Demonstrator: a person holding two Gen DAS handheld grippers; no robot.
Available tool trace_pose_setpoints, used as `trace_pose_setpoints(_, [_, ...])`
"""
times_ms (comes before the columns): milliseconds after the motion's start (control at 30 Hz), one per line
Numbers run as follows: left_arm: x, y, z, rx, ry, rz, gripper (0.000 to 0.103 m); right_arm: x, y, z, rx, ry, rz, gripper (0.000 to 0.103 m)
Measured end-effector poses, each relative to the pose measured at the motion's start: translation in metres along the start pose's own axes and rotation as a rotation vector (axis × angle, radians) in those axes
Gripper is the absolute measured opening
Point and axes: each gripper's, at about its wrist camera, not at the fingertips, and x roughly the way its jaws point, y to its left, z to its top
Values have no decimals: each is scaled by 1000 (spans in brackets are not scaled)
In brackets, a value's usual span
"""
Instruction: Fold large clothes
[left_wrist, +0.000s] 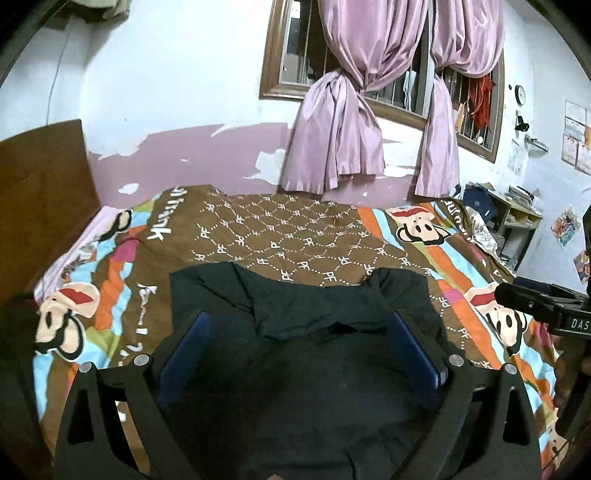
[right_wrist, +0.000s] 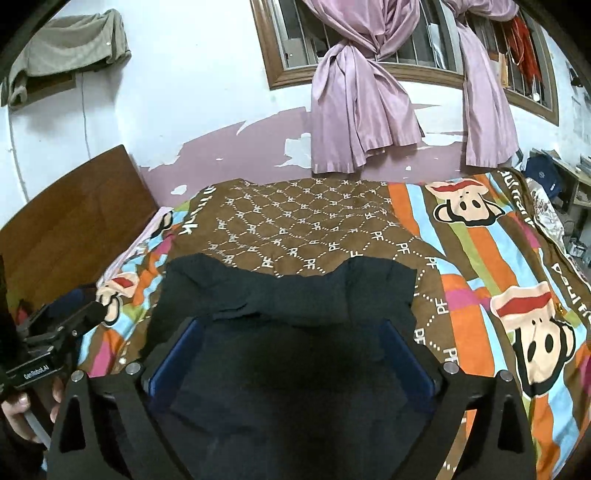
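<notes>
A dark, nearly black garment (left_wrist: 332, 387) lies spread on the bed, its far edge rumpled and partly folded over. My left gripper (left_wrist: 301, 321) hovers above it, blue-padded fingers (left_wrist: 184, 350) wide apart and holding nothing. In the right wrist view the same garment (right_wrist: 295, 387) fills the lower middle. My right gripper (right_wrist: 291, 326) hangs over it, also open and holding nothing. The two tools are side by side: the right one's black frame (left_wrist: 554, 314) shows at the edge of the left view, and the left one's frame (right_wrist: 55, 332) shows in the right view, held by a hand (right_wrist: 18, 410).
The bed carries a brown bedspread (left_wrist: 295, 229) with cartoon monkeys and coloured stripes. A wooden headboard (left_wrist: 44, 177) stands at the left. Purple knotted curtains (left_wrist: 332, 129) hang over a barred window behind the bed. A cluttered shelf (left_wrist: 517, 218) is at the far right.
</notes>
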Motion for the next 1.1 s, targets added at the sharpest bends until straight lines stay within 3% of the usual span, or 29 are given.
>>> trace_pose_setpoints(500, [-97,-32,-41,41,-32,-21,95,-90,23,-64,-19,-80,73,99])
trace_pose_setpoints(1100, [-148,-34,-109,75,-72,-29,95,-120,21,-161,-83,-198,44,101])
